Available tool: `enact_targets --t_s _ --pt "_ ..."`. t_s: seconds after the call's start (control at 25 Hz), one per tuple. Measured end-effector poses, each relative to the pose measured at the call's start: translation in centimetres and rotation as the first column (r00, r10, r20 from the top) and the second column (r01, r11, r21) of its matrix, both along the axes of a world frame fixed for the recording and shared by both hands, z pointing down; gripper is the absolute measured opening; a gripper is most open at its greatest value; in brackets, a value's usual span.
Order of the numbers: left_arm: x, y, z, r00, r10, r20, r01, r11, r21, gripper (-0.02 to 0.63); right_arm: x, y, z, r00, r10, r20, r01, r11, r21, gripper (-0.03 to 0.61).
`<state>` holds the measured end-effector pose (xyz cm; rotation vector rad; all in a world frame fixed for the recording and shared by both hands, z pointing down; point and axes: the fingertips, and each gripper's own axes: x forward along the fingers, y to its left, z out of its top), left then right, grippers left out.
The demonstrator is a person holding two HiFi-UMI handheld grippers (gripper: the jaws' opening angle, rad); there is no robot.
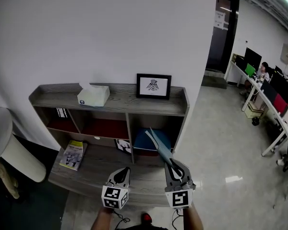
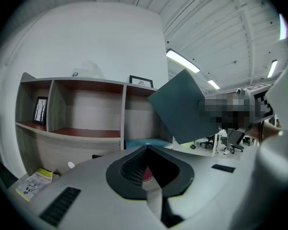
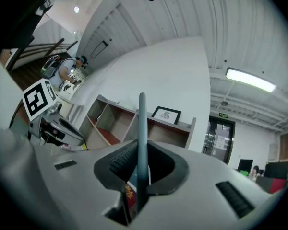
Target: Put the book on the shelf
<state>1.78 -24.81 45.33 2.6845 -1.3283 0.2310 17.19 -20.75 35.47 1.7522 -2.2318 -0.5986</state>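
Wall (image 1: 110, 32): plain white, smooth, behind the shelf.
Floor (image 1: 221, 143): pale, glossy, with light reflections.
Shelf (image 1: 125, 102): low grey wood-grain unit with a raised lip along the top, open square compartments with reddish-brown linings, and a deeper ledge at the bottom.
Book (image 1: 158, 145): thin, flat, teal-grey cover; held in the air, tilted, in front of the right-hand compartment, upper corner leaning toward the opening, not resting on any board.
Right gripper (image 1: 176, 166): grey plastic with a marker cube; ribbed dark fingers (image 3: 125, 162) pinching the lower edge of the book, seen edge-on as a narrow strip between them.
Left gripper (image 1: 122, 174): same build, beside the right one over the bottom ledge; fingers (image 2: 134, 169) pressed together, nothing gripped.
Blue flat item (image 1: 139, 140): lying inside the right-hand compartment, partly behind the book.
Tissue box (image 1: 93, 96): white, rectangular, on the shelf top, left of centre.
Framed picture (image 1: 154, 86): black rectangular frame, white print, upright on the top against the wall.
Booklet (image 1: 73, 155): yellow-and-blue paper cover, flat on the ledge's left end.
Small card (image 1: 124, 146): black and white, leaning at the back of the ledge.
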Motion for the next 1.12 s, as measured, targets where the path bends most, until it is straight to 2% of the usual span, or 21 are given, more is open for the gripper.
enact_targets --t_s 0.2,0.44,0.72,1.12 --pt "0.1 -0.7 0.4 1.0 -0.029 0.004 0.03 1.0 -0.004 0.006 -0.2 -1.9 -0.2 0.983 0.017 -0.182 -0.011 0.999 0.033 0.071" --pt "-0.2 -1.4 0.9 0.998 -0.062 0.005 0.062 0.998 -0.019 0.006 -0.4 -4.3 0.6 0.926 0.025 -0.376 0.009 0.996 0.086 0.071" --pt "-0.6 -2.5 1.4 0.995 -0.1 0.006 0.1 0.995 -0.027 0.006 -1.2 -7.3 2.4 0.852 0.018 -0.524 0.039 0.995 0.097 0.071" --pt "-1.1 -4.5 2.4 0.99 -0.14 0.017 0.141 0.989 -0.045 0.006 -1.6 -11.4 6.5 0.771 -0.004 -0.637 0.047 0.998 0.051 0.071"
